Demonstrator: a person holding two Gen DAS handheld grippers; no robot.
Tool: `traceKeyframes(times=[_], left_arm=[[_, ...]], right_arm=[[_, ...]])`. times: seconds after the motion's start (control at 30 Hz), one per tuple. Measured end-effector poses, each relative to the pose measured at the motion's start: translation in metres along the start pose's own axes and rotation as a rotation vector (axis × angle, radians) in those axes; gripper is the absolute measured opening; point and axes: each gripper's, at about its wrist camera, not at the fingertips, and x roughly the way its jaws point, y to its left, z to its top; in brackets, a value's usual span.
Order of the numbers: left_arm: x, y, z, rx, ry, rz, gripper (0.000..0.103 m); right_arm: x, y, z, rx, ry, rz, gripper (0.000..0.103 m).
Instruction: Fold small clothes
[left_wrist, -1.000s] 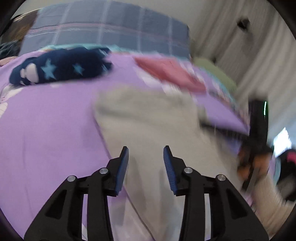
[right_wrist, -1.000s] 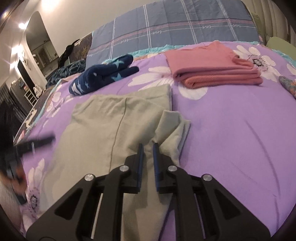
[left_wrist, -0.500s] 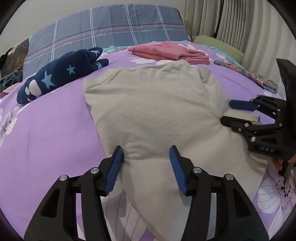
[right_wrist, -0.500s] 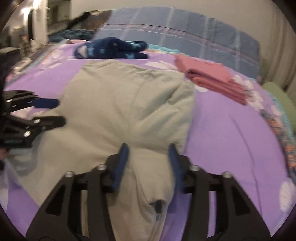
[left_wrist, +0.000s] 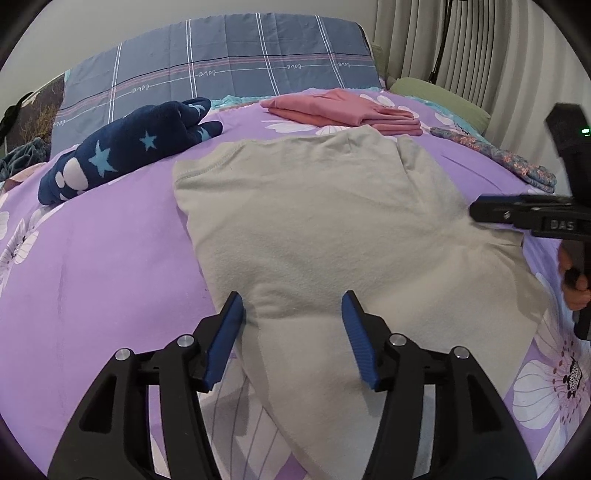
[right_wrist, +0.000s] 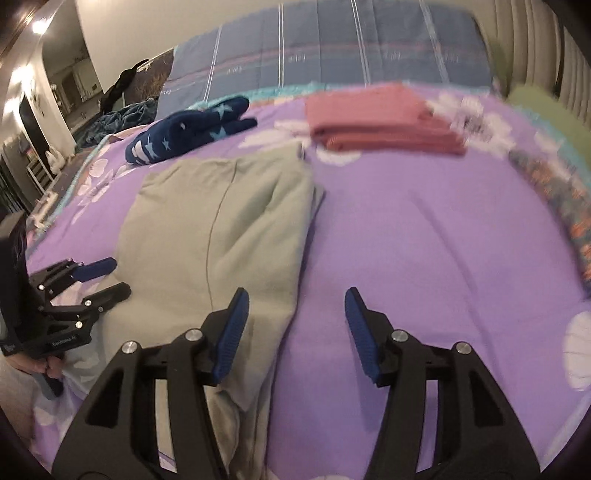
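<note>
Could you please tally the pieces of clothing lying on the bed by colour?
Beige: 1, the beige garment spread flat
Pink: 1, the pink folded garment
Navy with stars: 1, the navy garment
Floral patterned: 1, the floral cloth
Total: 4

A pale grey-green garment (left_wrist: 325, 229) lies on a purple bedspread (left_wrist: 103, 258) printed with white flowers, beside a navy garment (left_wrist: 125, 151) with light-blue stars, folded pink clothes (left_wrist: 343, 110) and a blue-grey checked pillow (left_wrist: 221, 66).
</note>
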Motion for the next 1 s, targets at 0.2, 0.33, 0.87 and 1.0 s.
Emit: traceKeyframes(times=[0.2,0.33,0.87,1.0], left_arm=[[0.000,0.000,-0.001,-0.003,-0.004,-0.026,0.064],[0.000,0.002,-0.001,-0.008,-0.008,-0.039,0.065],[0.000,0.005,-0.001,-0.022,-0.008,-0.072,0.069],[0.000,0.006,-0.001,-0.023,-0.007,-0.080,0.070]], right_arm=[[0.019,-0.004,0.004,-0.013,0.047,0.173,0.077],[0.018,-0.006,0.008,-0.048,0.072,0.232,0.077],[0.041,-0.022,0.033,-0.009,0.133,0.435,0.056],[0.045,-0.023,0.027,-0.003,0.168,0.441,0.052]])
